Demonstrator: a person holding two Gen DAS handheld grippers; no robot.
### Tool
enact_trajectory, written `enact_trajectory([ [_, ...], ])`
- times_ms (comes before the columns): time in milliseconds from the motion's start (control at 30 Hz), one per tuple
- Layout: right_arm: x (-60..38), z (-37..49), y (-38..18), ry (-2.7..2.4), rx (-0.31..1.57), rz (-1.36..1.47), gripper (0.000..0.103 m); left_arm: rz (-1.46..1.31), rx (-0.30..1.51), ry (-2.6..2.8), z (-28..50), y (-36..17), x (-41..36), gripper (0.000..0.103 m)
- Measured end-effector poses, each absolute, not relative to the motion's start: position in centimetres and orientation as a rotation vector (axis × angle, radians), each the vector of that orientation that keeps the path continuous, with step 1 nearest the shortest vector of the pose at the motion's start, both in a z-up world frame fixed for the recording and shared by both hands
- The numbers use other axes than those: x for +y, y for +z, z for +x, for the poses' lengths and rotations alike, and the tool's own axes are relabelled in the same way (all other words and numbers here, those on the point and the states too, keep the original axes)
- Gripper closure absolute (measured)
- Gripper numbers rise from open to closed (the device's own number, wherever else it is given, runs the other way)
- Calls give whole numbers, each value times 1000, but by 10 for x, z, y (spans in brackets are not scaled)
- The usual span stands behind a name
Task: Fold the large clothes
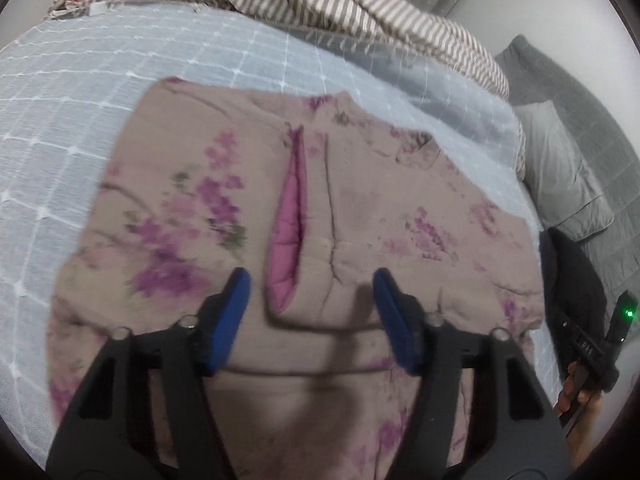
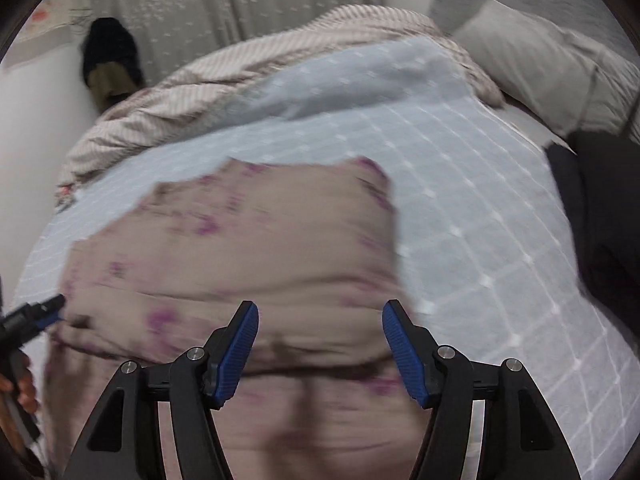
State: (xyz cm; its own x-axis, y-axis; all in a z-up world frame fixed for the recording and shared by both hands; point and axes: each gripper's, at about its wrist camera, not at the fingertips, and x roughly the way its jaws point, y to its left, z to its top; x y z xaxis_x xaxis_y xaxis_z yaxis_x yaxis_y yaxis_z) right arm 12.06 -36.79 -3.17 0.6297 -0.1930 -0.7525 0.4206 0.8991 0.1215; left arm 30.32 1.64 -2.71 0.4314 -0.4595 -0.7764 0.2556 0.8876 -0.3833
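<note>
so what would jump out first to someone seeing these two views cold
The taupe padded jacket with purple flowers, spread flat on the pale blue grid-patterned bedspread, its front split showing pink lining at the middle. Next, the blue-padded left gripper and right gripper, both open over the jacket's near edge. Behind lie a striped duvet and grey pillows.

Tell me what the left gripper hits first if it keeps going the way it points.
Most likely the floral garment lying on the bed: the open left gripper points down at it, near its pink-lined opening. Depth is unclear.
</note>
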Motion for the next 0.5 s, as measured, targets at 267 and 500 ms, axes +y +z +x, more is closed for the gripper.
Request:
enact_trajectory([
  [267, -399, 113, -84, -337, 893, 296, 37, -208, 780, -378, 263, 7, 16, 89],
  [500, -401, 113, -76, -335, 832, 314, 37, -97, 881, -238, 271, -31, 29, 73],
])
